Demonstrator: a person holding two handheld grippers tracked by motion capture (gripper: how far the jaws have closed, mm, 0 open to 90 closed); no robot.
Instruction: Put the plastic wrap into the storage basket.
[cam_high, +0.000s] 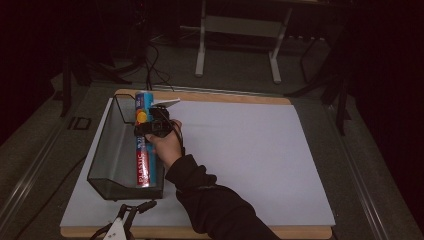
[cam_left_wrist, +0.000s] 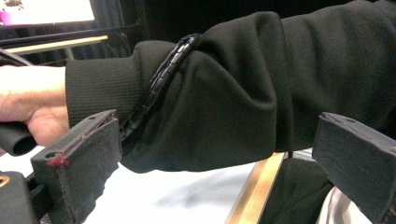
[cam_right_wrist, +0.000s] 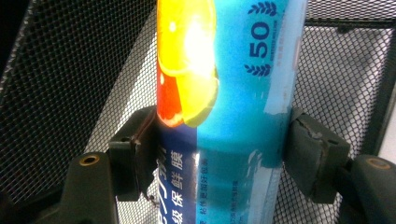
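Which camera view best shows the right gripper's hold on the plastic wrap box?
The right gripper view: both pads press the plastic wrap box over the mesh basket. The high view shows the right gripper small, from above.

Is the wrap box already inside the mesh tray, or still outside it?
Inside, still held. The box lies along the tray by its right wall, mesh behind it, the right claw shut on it.
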